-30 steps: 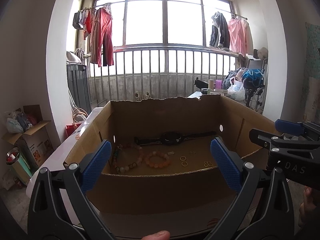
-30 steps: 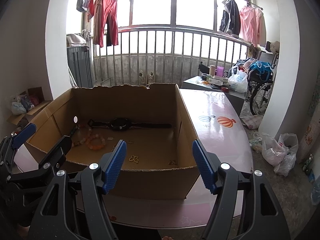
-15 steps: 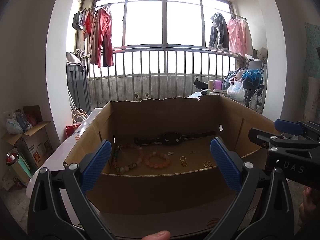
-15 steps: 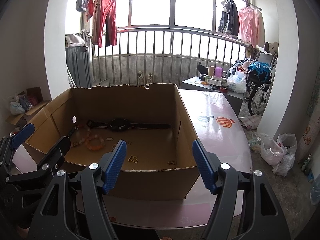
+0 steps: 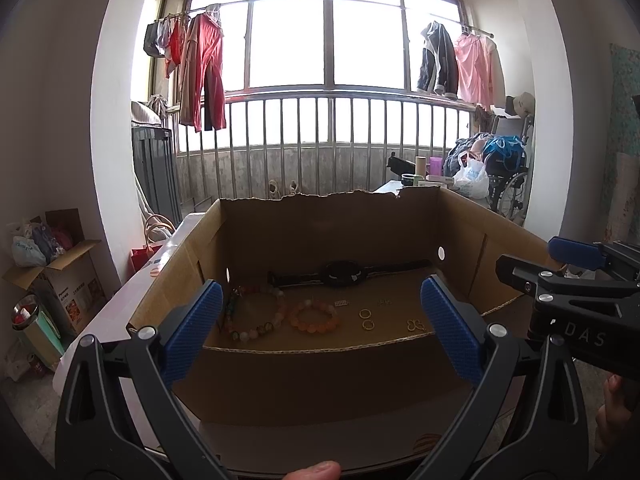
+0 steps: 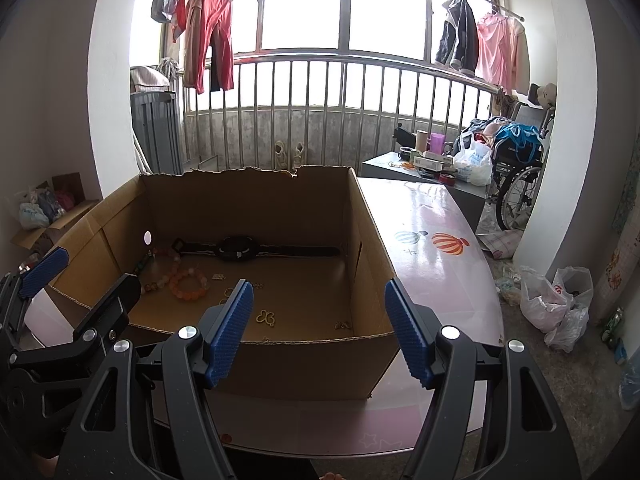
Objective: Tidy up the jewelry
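Nothing has shifted: left gripper (image 5: 320, 332) and right gripper (image 6: 319, 330) hover, fingers apart and empty, before the brown cardboard box (image 5: 320, 376); jewelry sorting unstarted.

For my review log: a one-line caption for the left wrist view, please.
Open left gripper before a cardboard box holding a watch, bead bracelets and rings.

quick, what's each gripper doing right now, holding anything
left gripper: open, holding nothing
right gripper: open, holding nothing
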Motion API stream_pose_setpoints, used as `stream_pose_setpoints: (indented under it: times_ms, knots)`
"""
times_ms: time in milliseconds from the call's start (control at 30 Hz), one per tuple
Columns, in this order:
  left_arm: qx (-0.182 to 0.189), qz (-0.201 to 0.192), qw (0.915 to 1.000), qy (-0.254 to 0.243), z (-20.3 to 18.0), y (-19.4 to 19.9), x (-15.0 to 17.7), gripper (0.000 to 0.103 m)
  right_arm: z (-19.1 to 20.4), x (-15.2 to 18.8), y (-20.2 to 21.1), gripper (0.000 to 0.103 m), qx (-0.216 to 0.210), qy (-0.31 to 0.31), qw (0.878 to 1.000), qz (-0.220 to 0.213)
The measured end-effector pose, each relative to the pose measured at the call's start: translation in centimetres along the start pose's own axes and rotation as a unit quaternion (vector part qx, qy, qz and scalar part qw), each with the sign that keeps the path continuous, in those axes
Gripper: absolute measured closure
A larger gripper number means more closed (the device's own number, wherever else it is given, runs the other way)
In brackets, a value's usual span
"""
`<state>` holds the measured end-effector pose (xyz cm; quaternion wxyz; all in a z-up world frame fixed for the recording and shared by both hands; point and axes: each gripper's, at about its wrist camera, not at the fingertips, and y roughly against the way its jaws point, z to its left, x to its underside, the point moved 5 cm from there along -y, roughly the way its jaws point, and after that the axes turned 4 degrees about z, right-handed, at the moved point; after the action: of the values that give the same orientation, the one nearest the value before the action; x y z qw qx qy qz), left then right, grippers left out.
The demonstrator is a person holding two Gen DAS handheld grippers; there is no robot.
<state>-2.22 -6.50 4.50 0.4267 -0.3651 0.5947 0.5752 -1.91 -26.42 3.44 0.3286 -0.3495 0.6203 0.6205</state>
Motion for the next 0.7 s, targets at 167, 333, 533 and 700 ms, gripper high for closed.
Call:
stream_pose_setpoints:
  times_ms: [167,333,533,700]
  knots:
    - [0.000,-0.003,1.0000,0.000,0.00,0.04,0.11,0.007,0.02,0.03,0.02,0.036,0.000,0.001,1.000,0.000]
    - [0.001,-0.002,1.0000,0.000,-0.01,0.06,0.14,0.007,-0.01,0.05,0.03,0.036,0.002,0.002,1.000,0.003]
    - [0.000,-0.002,1.0000,0.000,-0.01,0.11,0.22,0.007,-0.08,0.12,0.07,0.036,0.003,0.004,1.000,0.004]
    - [0.000,-0.002,1.0000,0.000,-0.03,0.14,0.24,0.007,-0.09,0.12,0.07,0.036,0.003,0.003,1.000,0.005]
